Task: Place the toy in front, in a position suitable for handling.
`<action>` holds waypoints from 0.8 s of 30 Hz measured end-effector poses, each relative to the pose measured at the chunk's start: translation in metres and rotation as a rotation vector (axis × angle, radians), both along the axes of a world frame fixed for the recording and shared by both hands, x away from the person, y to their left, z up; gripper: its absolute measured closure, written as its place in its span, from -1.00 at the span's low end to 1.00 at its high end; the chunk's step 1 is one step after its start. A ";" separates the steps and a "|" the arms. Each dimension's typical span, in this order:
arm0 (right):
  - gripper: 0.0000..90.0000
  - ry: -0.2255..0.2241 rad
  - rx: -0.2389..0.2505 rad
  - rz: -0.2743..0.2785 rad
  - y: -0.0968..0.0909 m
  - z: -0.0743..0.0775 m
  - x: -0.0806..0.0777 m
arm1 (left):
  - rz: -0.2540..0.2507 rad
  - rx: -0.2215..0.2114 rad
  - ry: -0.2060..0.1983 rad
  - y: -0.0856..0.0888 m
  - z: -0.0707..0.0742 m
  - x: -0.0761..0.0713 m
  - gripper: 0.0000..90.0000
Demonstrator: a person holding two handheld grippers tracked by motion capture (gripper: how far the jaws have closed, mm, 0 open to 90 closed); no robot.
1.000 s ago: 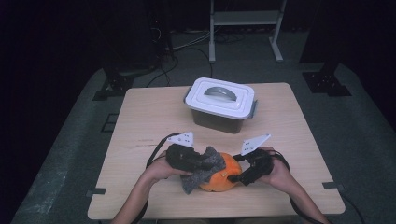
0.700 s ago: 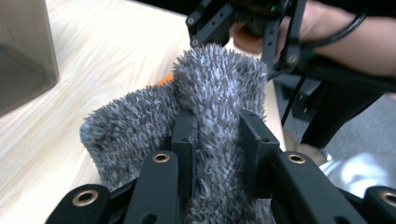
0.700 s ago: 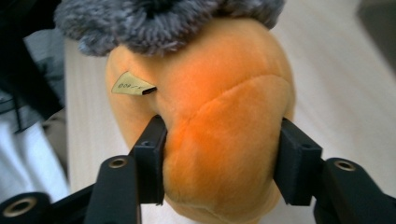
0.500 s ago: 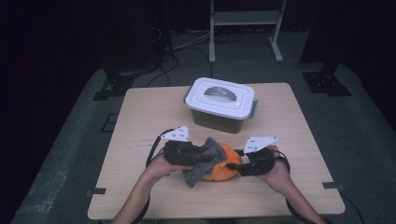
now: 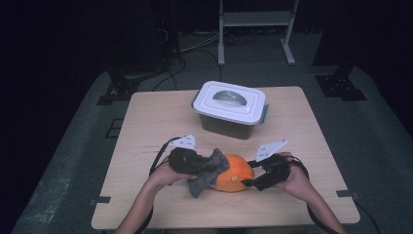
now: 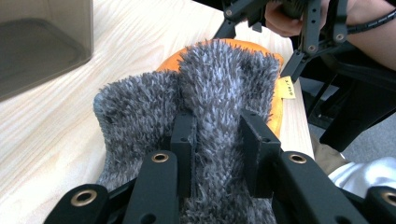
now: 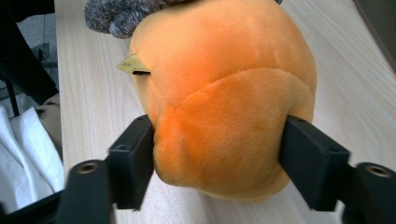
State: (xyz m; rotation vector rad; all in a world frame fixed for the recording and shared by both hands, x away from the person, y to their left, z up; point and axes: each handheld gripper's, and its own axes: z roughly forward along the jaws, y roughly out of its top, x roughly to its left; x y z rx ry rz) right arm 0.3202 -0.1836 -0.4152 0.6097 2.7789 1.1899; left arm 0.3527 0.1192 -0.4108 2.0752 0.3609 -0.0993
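A dark room surrounds a pale wooden table (image 5: 146, 126) standing on grey floor, with black cables and a white metal frame (image 5: 253, 19) at the far side.

At the near edge, the left gripper (image 6: 217, 140) has its jaws clamped narrow on a fold of a shaggy grey cloth (image 6: 187, 102), which lies draped over the left side of an orange plush ball (image 5: 234, 171). The right gripper (image 7: 217, 154) has its jaws spread wide around the ball's right end, both pads pressed into the plush, so it is gripping the ball. A small yellow tag (image 7: 132, 64) sticks out of the ball's seam.

From above, the cloth and both hands cover much of the ball, and the gripper jaws themselves are hard to make out there. In the right gripper view, just a tuft of the cloth peeks over the top of the ball. The person's forearms are cut off at the bottom edge.

Compared with a second ago, the cloth has been drawn higher across the ball and the left gripper sits a little farther left; the ball is in about the same place.

Farther back, near the table's middle, stands a dark translucent box (image 5: 229, 124) with a white lid (image 5: 231, 101) shut on it; its contents cannot be made out.
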 end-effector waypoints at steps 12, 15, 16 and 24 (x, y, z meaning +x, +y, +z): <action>-0.30 0.030 0.089 -0.013 0.001 -0.003 0.006 | -0.033 -0.041 0.018 -0.003 0.003 -0.002 0.53; -0.24 0.045 0.100 -0.025 0.005 -0.006 0.002 | -0.058 -0.063 0.026 -0.011 0.004 -0.005 0.53; -0.23 0.037 0.088 -0.026 0.007 -0.005 0.001 | -0.068 -0.049 0.012 -0.014 0.004 -0.006 0.53; -0.15 0.031 0.076 -0.045 -0.001 -0.004 0.002 | -0.021 0.009 -0.014 -0.002 0.001 -0.001 0.53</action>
